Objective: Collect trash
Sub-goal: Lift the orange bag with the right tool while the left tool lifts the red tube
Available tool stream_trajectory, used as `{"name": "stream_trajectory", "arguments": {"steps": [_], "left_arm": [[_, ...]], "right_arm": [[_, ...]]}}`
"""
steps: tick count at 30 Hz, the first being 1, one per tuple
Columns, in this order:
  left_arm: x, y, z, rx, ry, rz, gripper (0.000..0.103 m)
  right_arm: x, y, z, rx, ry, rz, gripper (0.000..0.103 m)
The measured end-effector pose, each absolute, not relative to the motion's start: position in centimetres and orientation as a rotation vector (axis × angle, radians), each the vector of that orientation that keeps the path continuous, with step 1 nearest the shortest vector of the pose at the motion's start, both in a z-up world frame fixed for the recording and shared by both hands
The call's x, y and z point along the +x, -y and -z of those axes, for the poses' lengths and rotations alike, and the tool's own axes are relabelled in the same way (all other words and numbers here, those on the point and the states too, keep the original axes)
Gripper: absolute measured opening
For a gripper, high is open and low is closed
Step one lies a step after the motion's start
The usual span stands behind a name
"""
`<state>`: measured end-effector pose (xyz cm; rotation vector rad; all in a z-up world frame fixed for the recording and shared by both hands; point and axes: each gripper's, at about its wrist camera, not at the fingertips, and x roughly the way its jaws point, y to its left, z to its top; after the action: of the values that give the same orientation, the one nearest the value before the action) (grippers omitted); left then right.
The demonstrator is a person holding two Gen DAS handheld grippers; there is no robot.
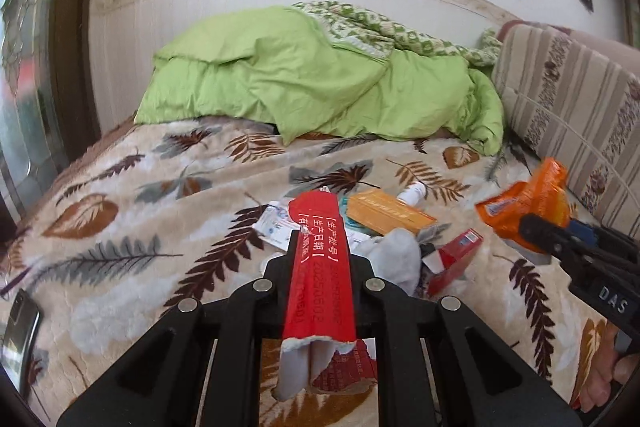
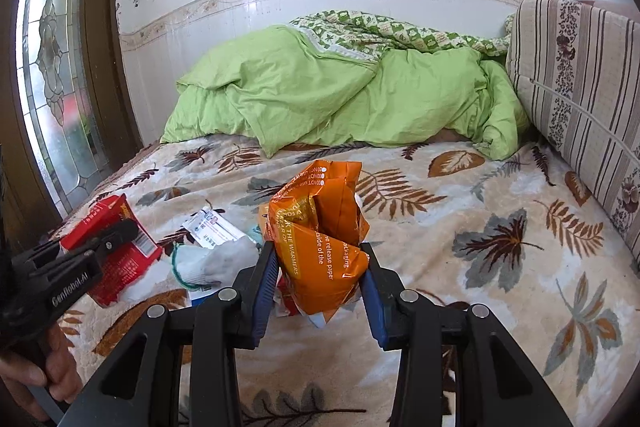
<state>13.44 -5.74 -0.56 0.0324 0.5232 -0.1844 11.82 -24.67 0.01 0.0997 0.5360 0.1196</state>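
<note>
Left gripper (image 1: 320, 267): jaws pressed together on a flattened red carton (image 1: 320, 275) printed with white characters; the carton runs from the lower centre of the left wrist frame up to mid-frame, its torn near end showing a white interior. The same gripper appears at the lower left of the right wrist frame, clamped on that carton, with a hand (image 2: 28, 375) on its grip at the bottom left corner. Right gripper (image 2: 320, 287): blue pads (image 2: 266, 287) pinching a crumpled orange wrapper (image 2: 320, 239) with white lettering, centre of the right wrist frame, held clear above the bedspread (image 2: 480, 307); it also shows at the right edge of the left wrist frame. Remaining litter lies in a cluster on the leaf-patterned bedspread, centre of the left wrist frame, beyond the carton: a yellow box (image 1: 388, 213), a white tube (image 1: 412, 193) just behind it, a white printed packet (image 1: 276, 225), a crumpled white cloth (image 1: 394, 255) and a smaller red box (image 1: 456, 261) to its right. A dark phone (image 1: 20, 327) lies at the lower left edge, well apart from the cluster. A green quilt (image 1: 312, 83) is heaped across the upper centre, and a striped cushion (image 1: 572, 107) stands at the upper right.
</note>
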Motion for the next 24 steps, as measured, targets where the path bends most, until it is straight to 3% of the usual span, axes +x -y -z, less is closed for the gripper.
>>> {"name": "stream_trajectory", "arguments": {"steps": [24], "left_arm": [[13.9, 6.6, 1.6, 0.112, -0.543, 0.119, 0.013]], "right_arm": [[12.1, 24.1, 0.3, 0.052, -0.535, -0.095, 0.042]]}}
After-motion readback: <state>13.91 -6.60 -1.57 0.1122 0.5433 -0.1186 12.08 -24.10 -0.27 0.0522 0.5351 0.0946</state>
